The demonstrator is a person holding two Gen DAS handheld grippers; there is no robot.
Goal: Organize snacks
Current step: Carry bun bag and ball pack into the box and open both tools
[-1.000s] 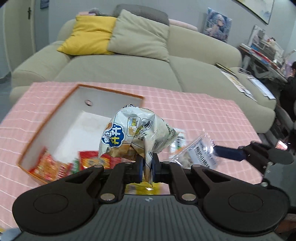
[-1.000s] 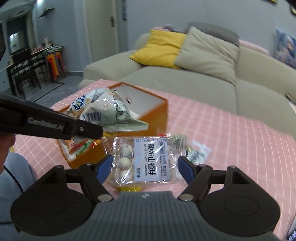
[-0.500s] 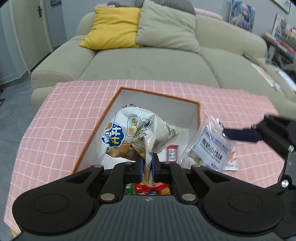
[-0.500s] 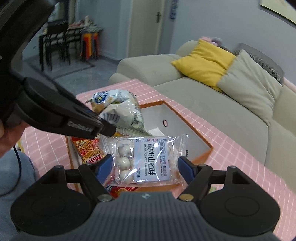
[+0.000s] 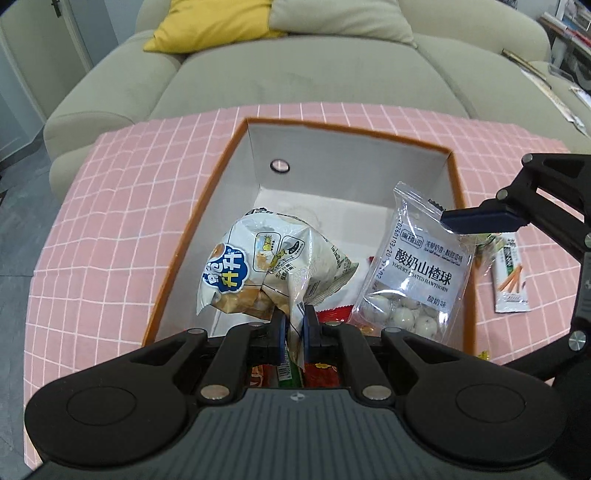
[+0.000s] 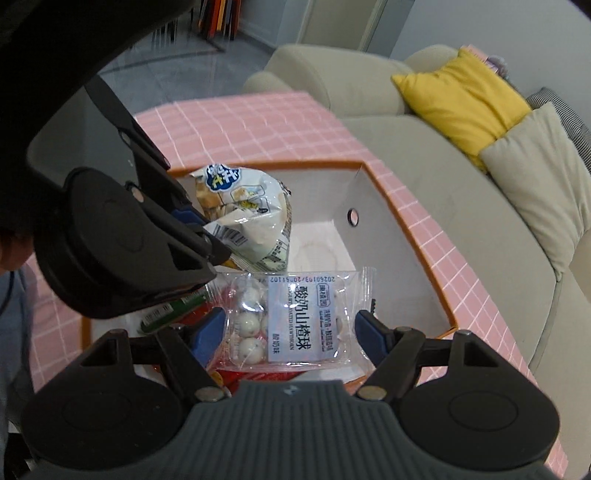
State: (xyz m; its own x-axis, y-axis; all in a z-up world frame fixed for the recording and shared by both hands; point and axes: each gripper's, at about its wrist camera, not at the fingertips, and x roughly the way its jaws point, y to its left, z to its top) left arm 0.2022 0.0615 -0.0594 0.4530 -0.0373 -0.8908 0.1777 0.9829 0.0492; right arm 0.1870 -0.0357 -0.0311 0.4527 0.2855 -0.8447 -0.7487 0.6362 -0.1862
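My left gripper (image 5: 294, 325) is shut on the edge of a white chip bag (image 5: 266, 266) and holds it over the orange box (image 5: 343, 129) with white inside. My right gripper (image 6: 291, 325) is shut on a clear pack of yogurt hawthorn balls (image 6: 291, 317), also held over the box (image 6: 413, 240). In the left wrist view the pack (image 5: 417, 273) hangs to the right of the chip bag. The chip bag also shows in the right wrist view (image 6: 247, 218). Red snack packs (image 5: 332, 314) lie in the box's near end.
A pink checked cloth (image 5: 122, 229) covers the table. A small snack stick pack (image 5: 511, 277) lies on the cloth to the right of the box. A beige sofa (image 5: 295, 66) with a yellow cushion (image 5: 207, 26) stands behind the table.
Both grippers have moved forward and tilted down over the box, carrying their packs. The chip bag and the hawthorn pack now hang inside the box's outline.
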